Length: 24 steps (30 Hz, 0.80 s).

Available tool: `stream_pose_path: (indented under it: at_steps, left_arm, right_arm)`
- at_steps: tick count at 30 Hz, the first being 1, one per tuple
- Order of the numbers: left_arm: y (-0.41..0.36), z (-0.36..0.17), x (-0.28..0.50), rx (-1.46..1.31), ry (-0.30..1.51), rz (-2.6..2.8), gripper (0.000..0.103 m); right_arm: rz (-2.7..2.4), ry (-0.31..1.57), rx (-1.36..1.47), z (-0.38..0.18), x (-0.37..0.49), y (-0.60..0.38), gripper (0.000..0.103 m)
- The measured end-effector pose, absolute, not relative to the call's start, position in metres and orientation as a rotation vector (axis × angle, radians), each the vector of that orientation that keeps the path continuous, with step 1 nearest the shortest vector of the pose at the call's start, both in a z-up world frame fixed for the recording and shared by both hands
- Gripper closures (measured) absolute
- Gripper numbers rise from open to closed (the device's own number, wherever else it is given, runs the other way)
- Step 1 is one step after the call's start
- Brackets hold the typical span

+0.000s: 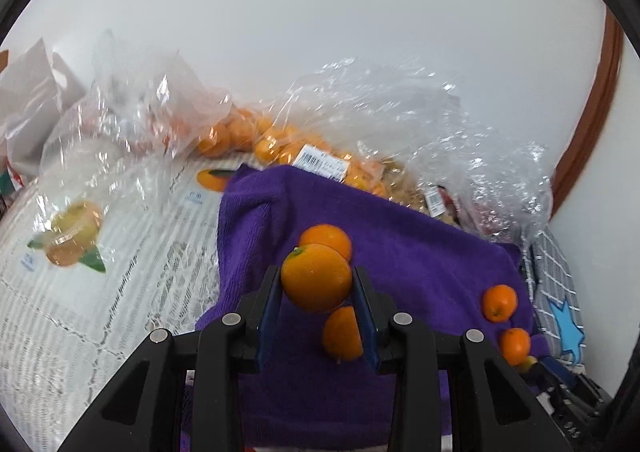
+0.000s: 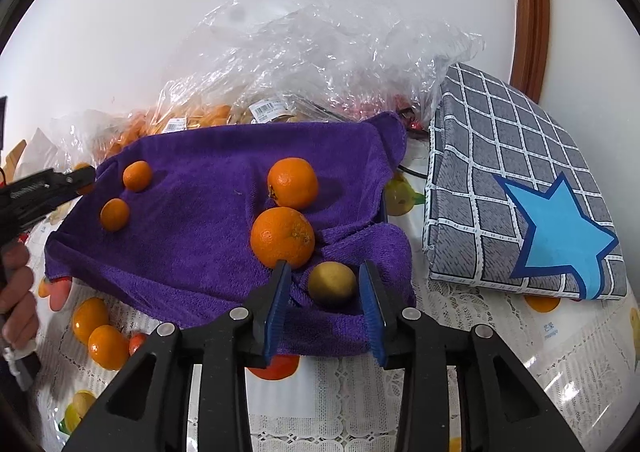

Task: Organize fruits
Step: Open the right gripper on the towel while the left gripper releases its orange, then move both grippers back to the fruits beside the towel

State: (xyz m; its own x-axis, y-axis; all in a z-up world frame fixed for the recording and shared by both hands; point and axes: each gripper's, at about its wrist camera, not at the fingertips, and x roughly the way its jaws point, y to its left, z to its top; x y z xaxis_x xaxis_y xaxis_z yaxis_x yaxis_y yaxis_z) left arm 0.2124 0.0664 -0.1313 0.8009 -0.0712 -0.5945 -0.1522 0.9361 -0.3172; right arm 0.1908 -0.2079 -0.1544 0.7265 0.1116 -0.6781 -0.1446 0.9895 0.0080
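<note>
Left gripper (image 1: 316,284) clamps an orange (image 1: 316,278) above the purple towel (image 2: 208,220). Four oranges already there. Right gripper (image 2: 324,284) slack around a yellow-green fruit (image 2: 332,283), pads clear. Bagged fruit (image 1: 280,144) still unsorted.

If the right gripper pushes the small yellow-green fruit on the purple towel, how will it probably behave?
The yellow-green fruit looks round, so it would probably roll. The soft, wrinkled purple towel should slow it. It looks smooth, so the pads of the right gripper, now apart, might slip.

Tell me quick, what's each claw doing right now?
Left gripper: shut on an orange.
Right gripper: open around a yellowish fruit, not pressing it.
</note>
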Motion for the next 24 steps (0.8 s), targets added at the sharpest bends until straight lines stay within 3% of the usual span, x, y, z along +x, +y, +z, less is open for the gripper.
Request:
stream_pose_path:
  at_steps: [24]
  left_arm:
    - [0.0646,-0.1371,0.2157,-0.343,0.665,0.07,0.066]
  right_arm:
    - [0.119,0.709,-0.105,-0.1521,0.1873,-0.201,0.058]
